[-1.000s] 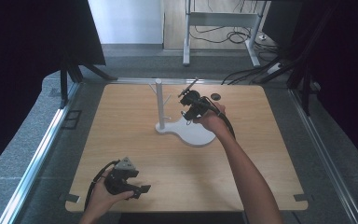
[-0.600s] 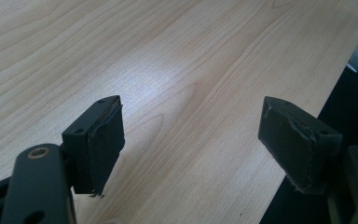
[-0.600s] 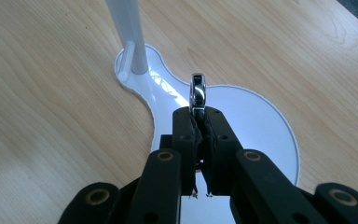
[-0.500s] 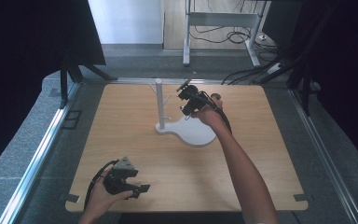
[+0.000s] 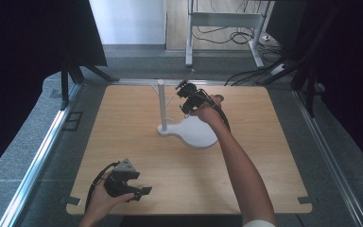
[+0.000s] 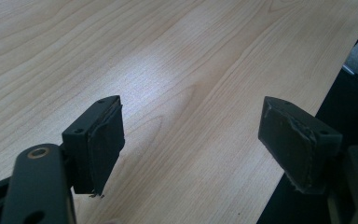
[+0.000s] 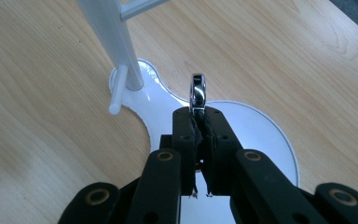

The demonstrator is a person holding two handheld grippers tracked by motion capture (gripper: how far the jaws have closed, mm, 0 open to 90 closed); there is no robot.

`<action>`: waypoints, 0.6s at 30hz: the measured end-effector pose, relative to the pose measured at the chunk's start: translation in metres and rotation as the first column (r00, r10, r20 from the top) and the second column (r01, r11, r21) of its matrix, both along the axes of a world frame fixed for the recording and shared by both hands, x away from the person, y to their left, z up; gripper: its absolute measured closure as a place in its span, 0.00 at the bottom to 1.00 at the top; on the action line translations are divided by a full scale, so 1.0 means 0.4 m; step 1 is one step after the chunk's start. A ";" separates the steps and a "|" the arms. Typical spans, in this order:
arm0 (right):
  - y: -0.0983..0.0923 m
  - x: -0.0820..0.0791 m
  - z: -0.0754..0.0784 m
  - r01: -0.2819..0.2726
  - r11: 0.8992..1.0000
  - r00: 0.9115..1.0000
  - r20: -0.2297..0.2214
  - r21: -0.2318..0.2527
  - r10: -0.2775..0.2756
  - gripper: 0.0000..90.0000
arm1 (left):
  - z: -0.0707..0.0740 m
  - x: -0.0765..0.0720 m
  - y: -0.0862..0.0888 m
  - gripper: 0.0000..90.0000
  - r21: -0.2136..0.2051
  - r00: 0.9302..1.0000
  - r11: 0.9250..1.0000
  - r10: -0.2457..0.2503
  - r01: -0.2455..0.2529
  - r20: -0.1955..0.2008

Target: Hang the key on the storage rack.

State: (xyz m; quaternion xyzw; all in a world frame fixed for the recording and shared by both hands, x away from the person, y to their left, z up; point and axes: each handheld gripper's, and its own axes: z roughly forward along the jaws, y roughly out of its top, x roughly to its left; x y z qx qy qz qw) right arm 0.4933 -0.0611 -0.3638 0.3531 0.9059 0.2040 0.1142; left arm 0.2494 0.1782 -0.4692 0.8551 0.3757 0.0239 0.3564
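We are seeing no container on the desk [image 5: 137, 142]; the nearest thing to one is the white stand [image 5: 191, 132], whose flat base is lying bare on the wood, with an upright post [image 5: 161, 104] and short pegs [image 7: 116, 91] sticking out from it.

In the right gripper view, our right tongs [image 7: 199, 116] are clenching edge-on a small shiny metal ring [image 7: 197, 93], which is sticking up just past the pads. The ring is hanging in the air above the base of the stand, near the post and apart from the pegs. In the high view these tongs [image 5: 185, 93] are hovering just right of the post's top.

Our left tongs [image 6: 191, 135] are standing wide apart, released, gripping nothing, over bare wood at the desk's near edge; in the high view they [image 5: 139, 191] are sitting at the front left, well apart from the stand.
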 end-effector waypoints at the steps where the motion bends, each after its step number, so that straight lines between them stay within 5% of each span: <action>1: 0.003 0.006 0.001 0.004 1.000 1.000 -0.001 0.002 -0.004 0.93 | 0.000 0.000 0.001 0.25 0.000 1.000 1.000 0.000 0.000 0.000; 18: 0.033 0.044 0.022 0.003 1.000 1.000 0.007 -0.005 -0.003 0.93 | -0.002 0.001 0.001 0.25 -0.011 1.000 1.000 0.004 -0.004 -0.005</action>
